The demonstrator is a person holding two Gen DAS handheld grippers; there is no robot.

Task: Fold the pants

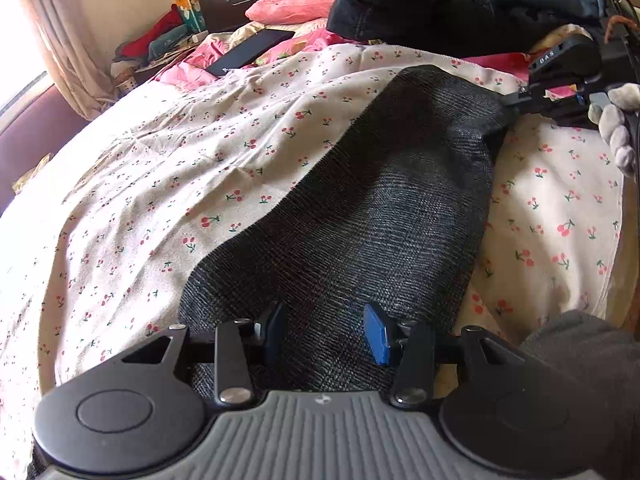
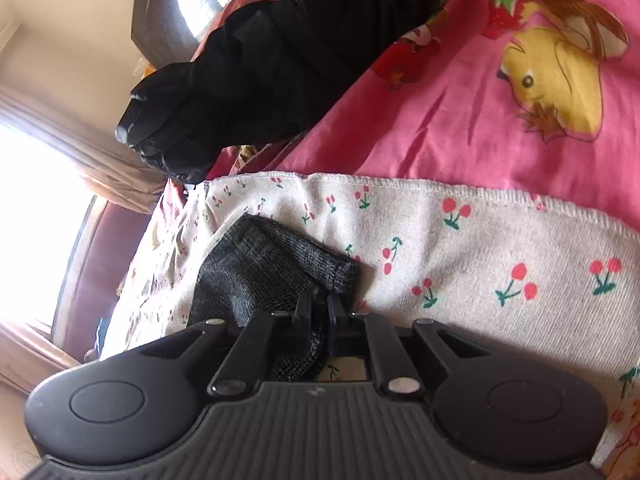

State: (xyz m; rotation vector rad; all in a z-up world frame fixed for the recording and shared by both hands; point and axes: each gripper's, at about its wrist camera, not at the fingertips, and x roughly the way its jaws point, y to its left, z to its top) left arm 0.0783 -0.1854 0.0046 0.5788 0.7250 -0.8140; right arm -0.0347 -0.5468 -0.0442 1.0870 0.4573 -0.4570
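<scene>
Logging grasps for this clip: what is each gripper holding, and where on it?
Right gripper: jaws pinch the dark pants at one end's edge. Left gripper: open over the pants' other end, holding nothing.

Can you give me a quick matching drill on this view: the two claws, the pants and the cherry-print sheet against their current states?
Column A:
1. left claw
2. right claw
3. grey pants
4. cherry-print sheet

Column B:
a. pinched shut on a pants edge
b. spread over the bed beneath the pants
c. jaws apart above the near end of the pants
d. laid out lengthwise between the two claws

Pairs: 1-c, 2-a, 3-d, 4-b
</scene>
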